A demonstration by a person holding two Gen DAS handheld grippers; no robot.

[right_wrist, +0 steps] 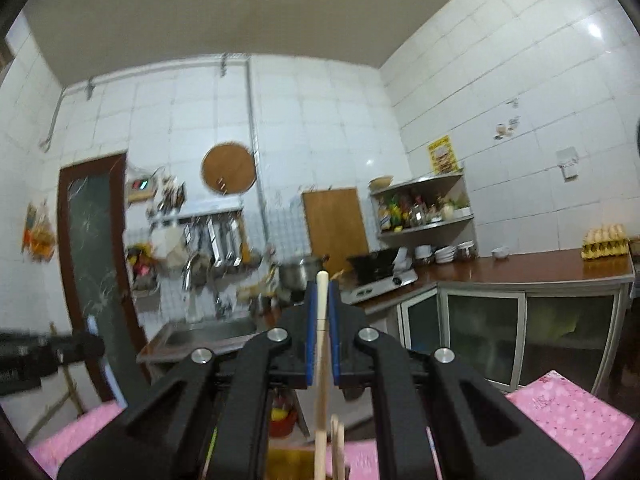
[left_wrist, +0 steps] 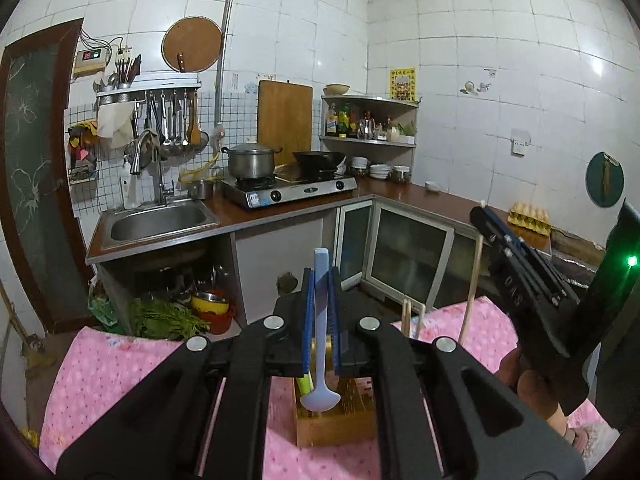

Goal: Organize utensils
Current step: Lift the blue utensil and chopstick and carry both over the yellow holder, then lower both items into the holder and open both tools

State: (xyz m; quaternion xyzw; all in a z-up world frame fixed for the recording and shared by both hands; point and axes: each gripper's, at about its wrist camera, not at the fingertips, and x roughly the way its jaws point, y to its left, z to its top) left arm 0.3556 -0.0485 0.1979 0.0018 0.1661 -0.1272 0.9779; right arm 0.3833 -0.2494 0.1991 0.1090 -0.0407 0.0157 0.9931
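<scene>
My left gripper (left_wrist: 321,280) is shut on a pale blue spoon (left_wrist: 321,344), handle up and bowl hanging down over a wooden box (left_wrist: 340,424) on the pink cloth. A yellow-green utensil (left_wrist: 305,383) stands in the box. My right gripper (right_wrist: 321,292) is shut on a wooden chopstick (right_wrist: 321,360) that runs down toward the box (right_wrist: 288,462). In the left wrist view the right gripper (left_wrist: 486,216) is raised at the right, with the chopstick (left_wrist: 472,284) hanging from it. Two more chopsticks (left_wrist: 412,320) stand upright behind the box.
The table has a pink patterned cloth (left_wrist: 120,380). Beyond it run a brown counter (left_wrist: 420,194) with a sink (left_wrist: 156,222), a gas stove (left_wrist: 288,190) with a pot and a wok, and an egg tray (left_wrist: 530,218). Greens and bowls (left_wrist: 180,316) lie under the sink.
</scene>
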